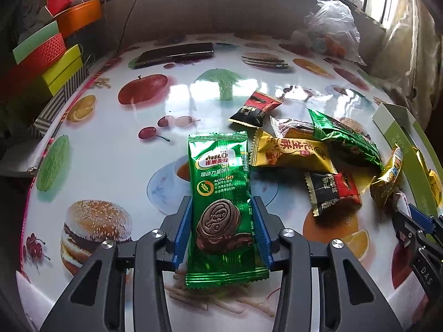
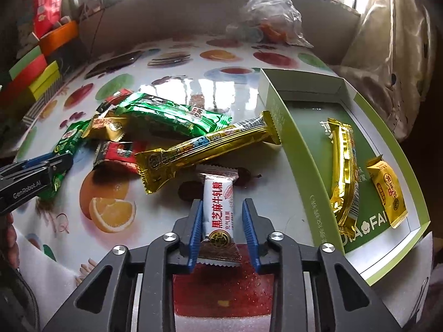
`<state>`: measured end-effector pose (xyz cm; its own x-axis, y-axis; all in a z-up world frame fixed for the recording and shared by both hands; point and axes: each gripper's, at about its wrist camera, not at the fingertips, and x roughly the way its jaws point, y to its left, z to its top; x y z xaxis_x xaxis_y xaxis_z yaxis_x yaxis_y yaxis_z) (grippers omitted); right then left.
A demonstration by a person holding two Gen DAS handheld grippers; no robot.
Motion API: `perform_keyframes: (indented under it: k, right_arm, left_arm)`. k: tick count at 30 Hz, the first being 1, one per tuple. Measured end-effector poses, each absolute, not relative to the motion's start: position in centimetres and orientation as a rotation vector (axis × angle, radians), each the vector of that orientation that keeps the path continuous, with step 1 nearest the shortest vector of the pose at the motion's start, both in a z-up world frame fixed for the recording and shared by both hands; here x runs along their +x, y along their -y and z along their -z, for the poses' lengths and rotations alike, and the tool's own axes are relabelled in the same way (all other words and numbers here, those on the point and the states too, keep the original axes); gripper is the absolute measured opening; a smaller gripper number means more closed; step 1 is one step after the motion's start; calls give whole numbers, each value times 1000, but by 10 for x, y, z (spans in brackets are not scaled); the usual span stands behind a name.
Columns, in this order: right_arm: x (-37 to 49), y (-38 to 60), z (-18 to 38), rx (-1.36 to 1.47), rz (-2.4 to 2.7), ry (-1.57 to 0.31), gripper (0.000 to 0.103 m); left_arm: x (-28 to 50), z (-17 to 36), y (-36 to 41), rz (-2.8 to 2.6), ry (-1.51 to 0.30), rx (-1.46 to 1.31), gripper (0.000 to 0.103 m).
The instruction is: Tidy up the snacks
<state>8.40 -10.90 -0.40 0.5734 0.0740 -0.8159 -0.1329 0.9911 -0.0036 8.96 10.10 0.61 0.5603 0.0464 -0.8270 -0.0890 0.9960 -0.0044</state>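
Observation:
A green Milo biscuit packet [image 1: 218, 193] lies lengthwise on the table between the blue pads of my left gripper [image 1: 221, 199], and both pads press its long edges. In the right wrist view a white sesame nougat candy [image 2: 218, 202] lies between the fingers of my right gripper [image 2: 222, 202]. The left pad is against it and a narrow gap shows at the right pad. A long gold bar [image 2: 205, 149], a second green packet [image 2: 171, 116], a yellow packet [image 1: 290, 152] and red-black packets [image 1: 335, 191] form a loose heap. The green cardboard box [image 2: 293, 149] holds a gold bar [image 2: 343, 171] and a yellow packet [image 2: 387, 191].
The table has a glossy fruit-and-burger print cloth [image 1: 110, 144]. A dark phone [image 1: 174, 54] lies at the back, a clear plastic bag [image 1: 332, 30] at the back right. Coloured boxes [image 1: 52, 55] stack along the left edge. A hand [image 2: 11, 238] shows at the left.

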Motion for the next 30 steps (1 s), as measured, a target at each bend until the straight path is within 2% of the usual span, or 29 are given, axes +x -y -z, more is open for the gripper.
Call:
perform_keyframes:
  k: [2,5,30]
  right_arm:
    - [84,108,4,-69,-127,-951,20]
    - [85,106,4,-77,-130,-950,19]
    - [79,108,-2,-41,-170,-919,17]
  left_arm:
    - [90,-6,-101,-80,-972,-47,43]
    - [89,-7,-101,-80,-971,-51,43]
    - [75,-19,-93,-68,-926,-36,43]
